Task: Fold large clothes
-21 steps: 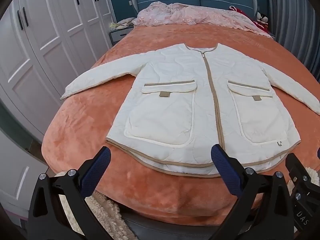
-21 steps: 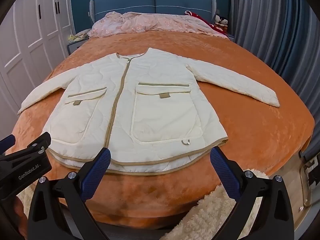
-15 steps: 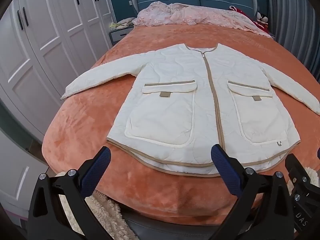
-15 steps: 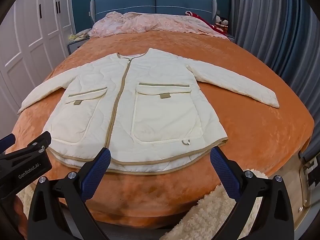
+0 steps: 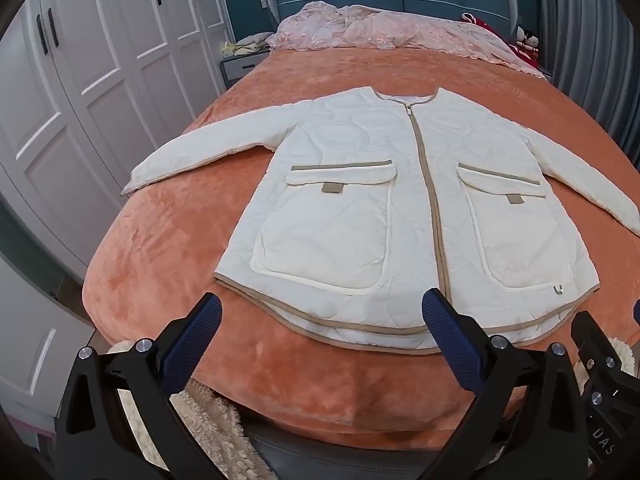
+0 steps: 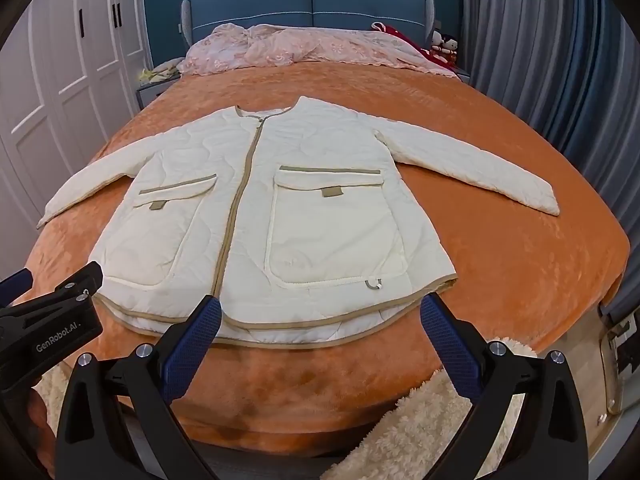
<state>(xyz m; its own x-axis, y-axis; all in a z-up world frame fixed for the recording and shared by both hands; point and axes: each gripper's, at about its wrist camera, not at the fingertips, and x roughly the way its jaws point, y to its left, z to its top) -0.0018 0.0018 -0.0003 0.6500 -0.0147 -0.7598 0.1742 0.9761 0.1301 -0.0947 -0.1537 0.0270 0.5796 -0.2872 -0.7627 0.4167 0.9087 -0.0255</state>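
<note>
A cream quilted jacket (image 5: 404,208) with tan trim, a tan zip and two big front pockets lies flat and face up on the orange bed, both sleeves spread outward; it also shows in the right wrist view (image 6: 272,216). My left gripper (image 5: 322,316) is open and empty, held just short of the jacket's hem at its left half. My right gripper (image 6: 320,314) is open and empty, just short of the hem at its right half. Each gripper shows at the edge of the other's view.
The orange bedspread (image 5: 160,248) covers the bed, with a pink quilt (image 5: 384,28) bunched at the blue headboard. White wardrobes (image 5: 80,80) stand on the left, grey curtains (image 6: 560,60) on the right. A fluffy cream rug (image 6: 432,428) lies on the floor at the bed's foot.
Both grippers have edged slightly forward toward the jacket's hem. The jacket has not moved.
</note>
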